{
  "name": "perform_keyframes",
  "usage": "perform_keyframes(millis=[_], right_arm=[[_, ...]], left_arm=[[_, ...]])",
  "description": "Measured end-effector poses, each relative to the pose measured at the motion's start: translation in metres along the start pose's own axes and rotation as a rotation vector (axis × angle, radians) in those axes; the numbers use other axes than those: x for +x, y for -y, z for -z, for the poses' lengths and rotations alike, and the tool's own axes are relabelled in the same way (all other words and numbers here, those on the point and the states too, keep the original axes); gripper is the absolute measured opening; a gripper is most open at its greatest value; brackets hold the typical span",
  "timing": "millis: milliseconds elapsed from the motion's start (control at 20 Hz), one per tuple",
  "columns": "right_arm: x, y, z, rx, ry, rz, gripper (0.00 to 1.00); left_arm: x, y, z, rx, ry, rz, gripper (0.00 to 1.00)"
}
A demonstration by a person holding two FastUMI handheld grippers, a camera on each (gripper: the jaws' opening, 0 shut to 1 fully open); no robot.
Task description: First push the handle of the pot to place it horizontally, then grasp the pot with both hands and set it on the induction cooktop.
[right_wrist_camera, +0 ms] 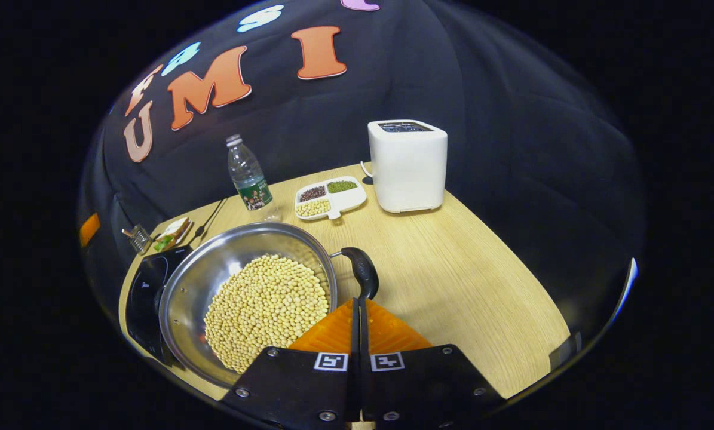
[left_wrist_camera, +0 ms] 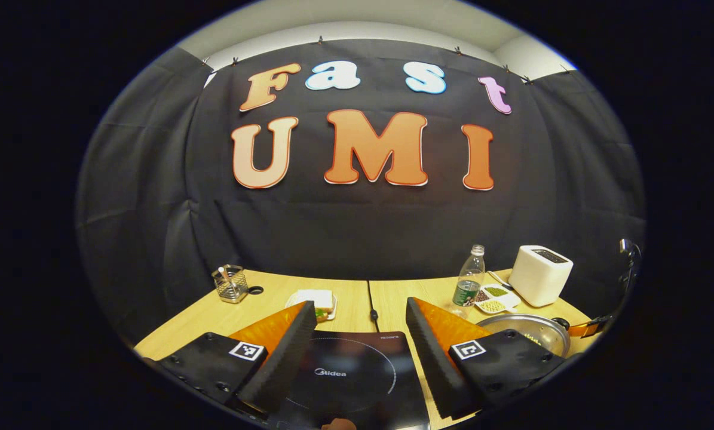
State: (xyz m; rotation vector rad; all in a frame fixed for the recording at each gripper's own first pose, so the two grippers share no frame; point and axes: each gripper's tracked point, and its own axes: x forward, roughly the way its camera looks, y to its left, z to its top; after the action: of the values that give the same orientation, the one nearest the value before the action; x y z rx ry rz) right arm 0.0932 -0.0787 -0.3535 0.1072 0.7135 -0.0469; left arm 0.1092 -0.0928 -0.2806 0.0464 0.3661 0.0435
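Pot (right_wrist_camera: 213,280): steel, round, holding pale beans (right_wrist_camera: 267,307); dark handle (right_wrist_camera: 361,270). Sits on the table (right_wrist_camera: 470,280) beside the induction cooktop (left_wrist_camera: 357,370), marked "Midea". Right gripper (right_wrist_camera: 358,310): fingers pressed together at the handle. Left gripper (left_wrist_camera: 357,322): fingers spread above the cooktop.

This is a pretend kitchen set up in a booth. Black cloth (left_wrist_camera: 357,233) hangs behind a wooden table (right_wrist_camera: 452,263). On the table sit a white toaster (right_wrist_camera: 407,164), a cooktop (left_wrist_camera: 357,370), a water bottle (right_wrist_camera: 248,176) and a tray of beans (right_wrist_camera: 330,198).
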Motion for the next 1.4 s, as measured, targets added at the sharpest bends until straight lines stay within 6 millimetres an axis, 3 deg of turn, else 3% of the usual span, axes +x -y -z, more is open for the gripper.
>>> perform_keyframes(millis=[250,500,550,600,800,900,1300,1350,1400], right_arm=[[0.0,-0.006,-0.009,-0.001,0.047,-0.027,0.05],[0.007,0.002,-0.018,-0.015,0.084,-0.009,0.3],[0.008,-0.001,-0.019,-0.008,0.085,-0.019,0.29],[0.009,-0.004,-0.018,-0.003,0.081,-0.031,0.45],[0.021,-0.013,-0.017,-0.02,0.073,-0.049,0.71],[0.028,-0.015,-0.019,-0.037,0.08,-0.04,0.8],[0.059,-0.013,-0.012,-0.055,0.044,-0.013,0.83],[0.06,-0.011,-0.011,-0.078,0.043,-0.008,0.81],[0.064,-0.009,-0.013,-0.086,0.05,-0.011,0.7]], left_arm=[[0.01,0.036,0.041,-0.007,-0.084,0.061,0.98],[0.013,0.068,0.076,-0.014,-0.16,0.109,0.97],[0.01,0.074,0.081,-0.015,-0.173,0.119,0.97],[0.01,0.08,0.086,-0.014,-0.185,0.13,1.0],[0.009,0.102,0.11,0.0,-0.239,0.161,0.99],[0.008,0.108,0.123,0.002,-0.272,0.171,0.99],[0.009,0.122,0.156,0.003,-0.369,0.172,0.99],[0.01,0.122,0.158,-0.001,-0.377,0.168,0.99],[0.01,0.123,0.162,-0.009,-0.392,0.166,0.98]])
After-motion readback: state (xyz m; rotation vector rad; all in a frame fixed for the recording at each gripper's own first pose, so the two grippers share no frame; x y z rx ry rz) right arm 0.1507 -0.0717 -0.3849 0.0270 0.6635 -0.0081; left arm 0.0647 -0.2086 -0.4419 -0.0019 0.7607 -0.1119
